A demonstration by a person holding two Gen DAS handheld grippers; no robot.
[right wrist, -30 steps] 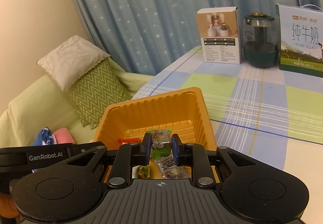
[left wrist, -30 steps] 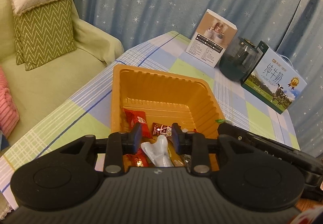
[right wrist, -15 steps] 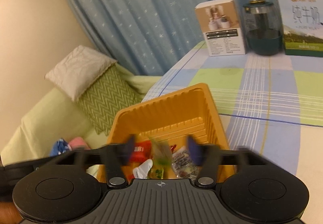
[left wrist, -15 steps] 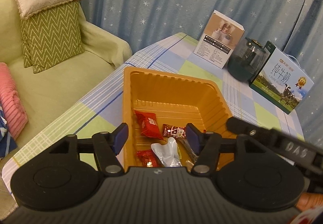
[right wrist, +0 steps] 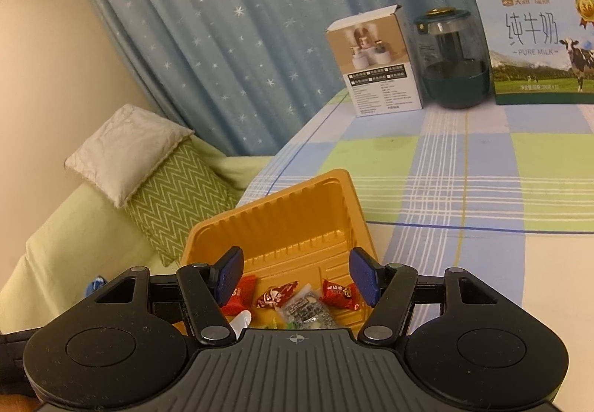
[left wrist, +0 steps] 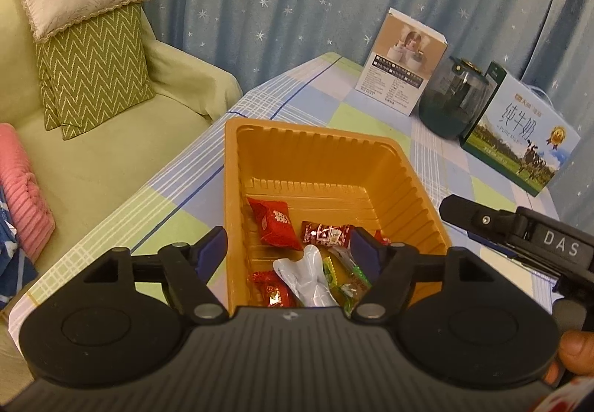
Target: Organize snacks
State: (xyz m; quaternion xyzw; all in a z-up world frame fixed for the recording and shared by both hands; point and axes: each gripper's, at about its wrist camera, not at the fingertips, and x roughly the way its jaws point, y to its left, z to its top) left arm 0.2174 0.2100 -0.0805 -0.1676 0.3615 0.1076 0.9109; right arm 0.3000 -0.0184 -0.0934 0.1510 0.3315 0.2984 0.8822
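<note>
Showing only leftward: pink cushion [left wrist: 22, 189]

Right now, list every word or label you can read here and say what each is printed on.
"纯牛奶" and "PURE MILK": milk carton.
"DAS": body of the right gripper, seen from the left wrist.
White product box: print too small to read.
Snack wrappers in the orange tray: print too small to read.

Your left tool [left wrist: 287, 252] and right tool [right wrist: 297, 274] are black ribbed plastic, with blue pads [right wrist: 230, 272], silver screws and "DAS" lettering.
</note>
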